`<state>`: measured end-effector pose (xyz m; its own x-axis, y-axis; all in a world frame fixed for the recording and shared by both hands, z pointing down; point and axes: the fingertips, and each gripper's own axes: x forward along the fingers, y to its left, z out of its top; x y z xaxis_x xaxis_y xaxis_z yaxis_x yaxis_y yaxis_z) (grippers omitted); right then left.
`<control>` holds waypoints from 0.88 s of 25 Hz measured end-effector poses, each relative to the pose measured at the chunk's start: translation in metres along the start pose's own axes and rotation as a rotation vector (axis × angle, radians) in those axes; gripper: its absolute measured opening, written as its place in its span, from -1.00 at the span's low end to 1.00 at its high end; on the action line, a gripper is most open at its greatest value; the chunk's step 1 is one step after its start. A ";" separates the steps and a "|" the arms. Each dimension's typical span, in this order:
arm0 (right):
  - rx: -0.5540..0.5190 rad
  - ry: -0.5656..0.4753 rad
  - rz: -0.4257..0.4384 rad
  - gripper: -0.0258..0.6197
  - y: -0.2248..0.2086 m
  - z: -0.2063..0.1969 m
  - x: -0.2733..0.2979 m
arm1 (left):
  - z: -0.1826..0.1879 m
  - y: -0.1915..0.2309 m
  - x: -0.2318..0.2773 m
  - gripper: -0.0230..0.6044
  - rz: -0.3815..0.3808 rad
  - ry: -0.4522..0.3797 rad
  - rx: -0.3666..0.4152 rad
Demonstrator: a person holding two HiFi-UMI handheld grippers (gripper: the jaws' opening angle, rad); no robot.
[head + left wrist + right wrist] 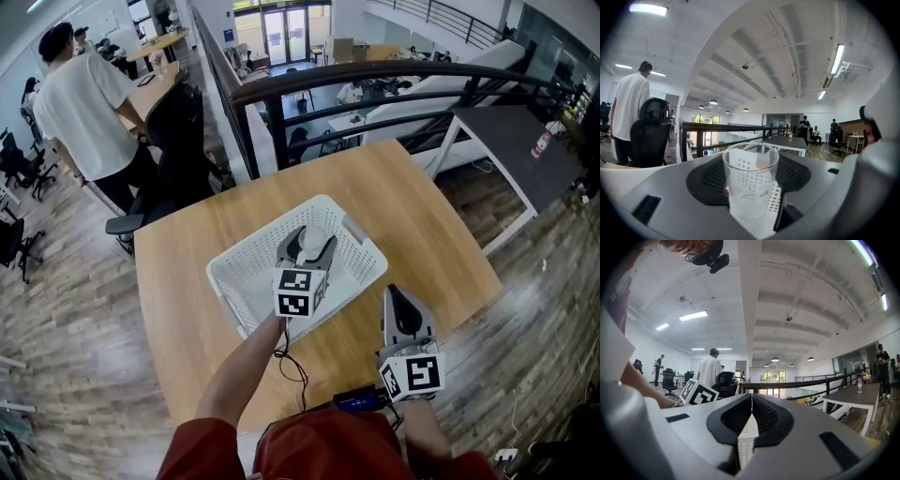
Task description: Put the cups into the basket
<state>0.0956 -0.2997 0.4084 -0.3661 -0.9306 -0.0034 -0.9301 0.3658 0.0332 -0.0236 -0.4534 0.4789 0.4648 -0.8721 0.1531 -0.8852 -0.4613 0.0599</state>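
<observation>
Left gripper clamped your clear glass cup over the white perforated basket; released high, it could topple (right gripper, five o'clock: shut).

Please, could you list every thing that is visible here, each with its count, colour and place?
cup: one, clear, over the basket
basket: one, white, middle of the wooden table
wooden table: one, light brown, under the basket
dark table: one, grey-black, far right
office chair: one, black, beyond the wooden table
person in white shirt: one, standing far left
left gripper: grey, fingers shut on the cup
right gripper: grey, fingers shut, empty, right of the basket
</observation>
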 end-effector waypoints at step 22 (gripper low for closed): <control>0.017 0.030 0.015 -0.88 0.004 -0.017 0.009 | -0.087 0.017 0.038 -0.02 0.102 0.169 0.079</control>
<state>0.0889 -0.3071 0.4255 -0.3791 -0.9250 0.0266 -0.9250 0.3796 0.0159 -0.0228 -0.4800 0.5714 0.3574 -0.8780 0.3184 -0.9202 -0.3893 -0.0406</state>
